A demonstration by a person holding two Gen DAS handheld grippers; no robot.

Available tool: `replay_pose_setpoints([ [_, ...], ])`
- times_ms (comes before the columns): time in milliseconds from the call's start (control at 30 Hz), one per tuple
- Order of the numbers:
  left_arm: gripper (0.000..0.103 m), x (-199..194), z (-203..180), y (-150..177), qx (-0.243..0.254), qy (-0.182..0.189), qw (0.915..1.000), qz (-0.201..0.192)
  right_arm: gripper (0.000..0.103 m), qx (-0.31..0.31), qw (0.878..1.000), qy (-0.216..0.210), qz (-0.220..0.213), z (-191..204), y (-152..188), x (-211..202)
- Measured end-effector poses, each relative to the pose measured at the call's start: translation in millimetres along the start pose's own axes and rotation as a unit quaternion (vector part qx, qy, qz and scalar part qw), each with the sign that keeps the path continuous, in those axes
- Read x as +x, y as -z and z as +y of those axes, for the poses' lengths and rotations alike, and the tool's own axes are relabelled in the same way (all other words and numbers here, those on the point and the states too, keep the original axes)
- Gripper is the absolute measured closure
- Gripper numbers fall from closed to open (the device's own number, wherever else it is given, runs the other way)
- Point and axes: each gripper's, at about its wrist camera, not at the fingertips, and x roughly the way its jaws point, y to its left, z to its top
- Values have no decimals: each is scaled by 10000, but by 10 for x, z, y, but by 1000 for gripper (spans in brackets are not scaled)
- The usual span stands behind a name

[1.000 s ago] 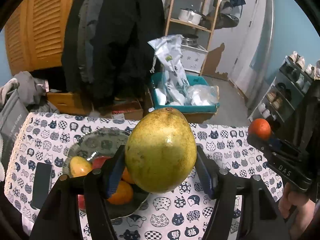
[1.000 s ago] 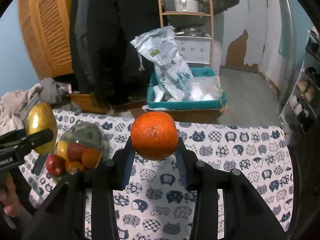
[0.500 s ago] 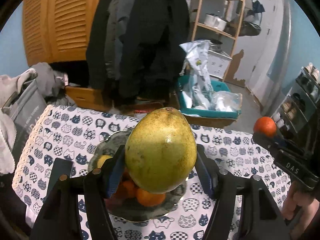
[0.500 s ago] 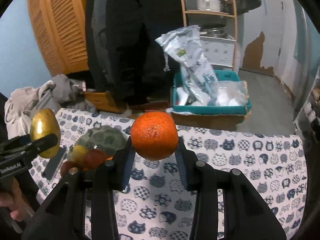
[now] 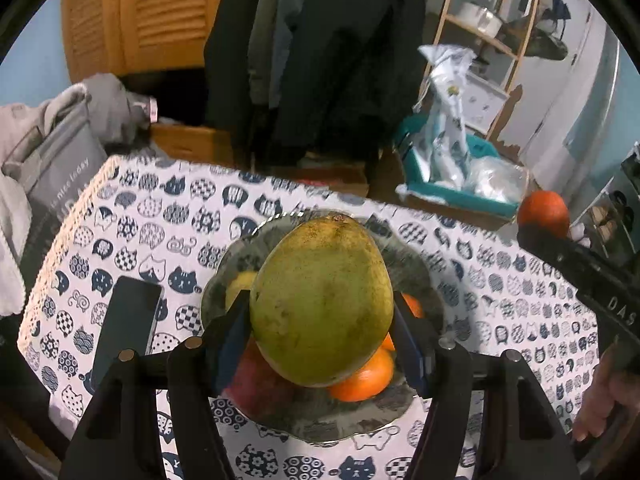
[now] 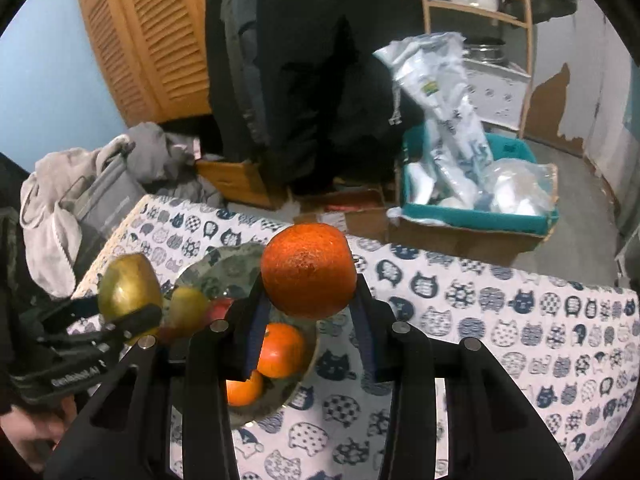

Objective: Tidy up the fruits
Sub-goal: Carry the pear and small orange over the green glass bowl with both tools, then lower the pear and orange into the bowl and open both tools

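My left gripper (image 5: 320, 320) is shut on a large yellow-green mango (image 5: 322, 300) and holds it above a grey patterned bowl (image 5: 424, 276). The bowl holds oranges (image 5: 364, 376), a yellow fruit (image 5: 240, 284) and a red fruit. My right gripper (image 6: 310, 300) is shut on an orange (image 6: 308, 270) above the bowl's right side (image 6: 224, 260). In the right wrist view the mango (image 6: 128, 282) and left gripper (image 6: 120, 324) show at left. In the left wrist view the orange (image 5: 544, 212) shows at far right.
The table has a cat-print cloth (image 5: 160, 216). A dark phone (image 5: 124, 328) lies left of the bowl. A grey bag (image 5: 52, 176) and clothes sit at the table's left edge. A teal box with plastic bags (image 6: 476, 192) stands on the floor beyond.
Both grippers have moved left toward the bowl. The mango now hangs over the bowl's middle and the orange over its right side. Both grips are unchanged.
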Motion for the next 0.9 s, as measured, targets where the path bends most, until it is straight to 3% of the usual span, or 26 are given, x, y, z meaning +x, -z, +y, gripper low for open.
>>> replay_pose_setpoints([
  [300, 35, 334, 152, 105, -164, 35, 9992, 376, 65, -97, 9993, -122, 351, 160, 51, 393],
  [600, 35, 375, 23, 171, 217, 195, 9981, 551, 65, -163, 9979, -136, 619, 234, 126, 651],
  [900, 35, 432, -23, 209, 259, 195, 9969, 717, 65, -180, 9955, -274, 893, 259, 119, 877],
])
